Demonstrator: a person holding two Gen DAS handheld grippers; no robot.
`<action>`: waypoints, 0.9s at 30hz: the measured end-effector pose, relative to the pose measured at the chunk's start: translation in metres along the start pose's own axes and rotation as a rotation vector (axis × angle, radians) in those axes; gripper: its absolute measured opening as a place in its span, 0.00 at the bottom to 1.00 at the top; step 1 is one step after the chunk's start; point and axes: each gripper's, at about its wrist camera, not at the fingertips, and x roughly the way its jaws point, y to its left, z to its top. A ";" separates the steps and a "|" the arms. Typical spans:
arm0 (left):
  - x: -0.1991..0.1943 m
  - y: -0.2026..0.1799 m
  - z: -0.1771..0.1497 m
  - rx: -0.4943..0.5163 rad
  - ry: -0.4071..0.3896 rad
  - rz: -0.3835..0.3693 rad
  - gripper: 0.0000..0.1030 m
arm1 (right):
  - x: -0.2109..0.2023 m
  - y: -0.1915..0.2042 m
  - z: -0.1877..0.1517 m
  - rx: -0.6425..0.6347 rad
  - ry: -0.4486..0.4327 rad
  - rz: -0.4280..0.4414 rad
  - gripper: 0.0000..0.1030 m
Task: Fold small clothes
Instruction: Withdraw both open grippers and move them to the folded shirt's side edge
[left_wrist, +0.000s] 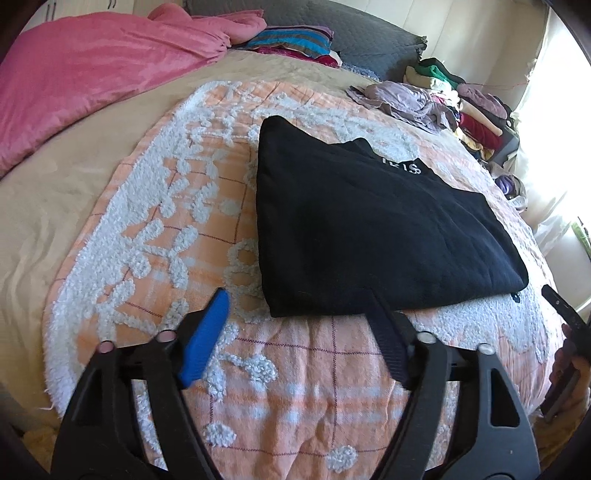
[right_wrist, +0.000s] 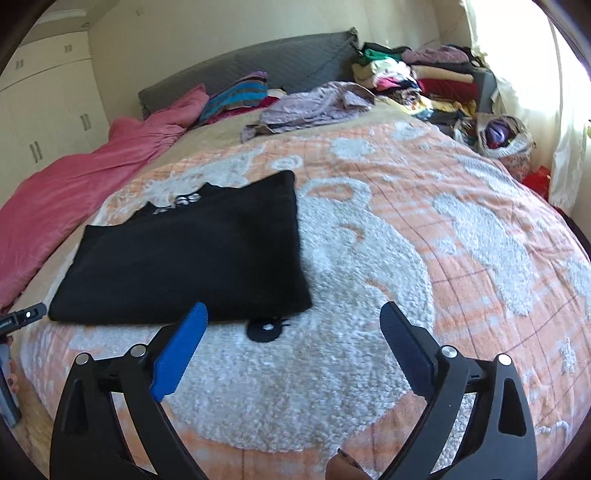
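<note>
The work surface is a bed covered by an orange checked blanket with raised white tufted patterns. At far left lies a pink duvet; a grey headboard runs along the back.

The left gripper stands with its jaws wide apart, holding nothing. Its left pad hovers over the blanket and its right pad sits at the near edge of the black garment, whether touching cannot be told.

The black garment lies near the middle of the blanket, already folded into a compact rectangle with white lettering partly showing at the far side. A small black item rests on the blanket just beside its near right corner.

The right gripper is likewise spread open and empty, positioned near that corner.

Judgement: the garment appears close to its final fold. For a clean next fold, each gripper should take one near corner, clamping all layers together, then both should lift and carry evenly so the edges stay aligned.

At far right, a lilac garment and a pile of mixed clothes wait near the headboard.
</note>
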 end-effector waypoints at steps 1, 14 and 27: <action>-0.001 0.000 0.000 0.002 -0.003 0.001 0.68 | -0.003 0.004 0.000 -0.012 -0.004 0.008 0.92; -0.025 0.009 0.000 -0.008 -0.041 0.078 0.91 | -0.027 0.076 0.004 -0.162 -0.047 0.112 0.95; -0.037 0.032 0.001 -0.045 -0.057 0.116 0.91 | -0.011 0.157 0.003 -0.305 -0.020 0.218 0.95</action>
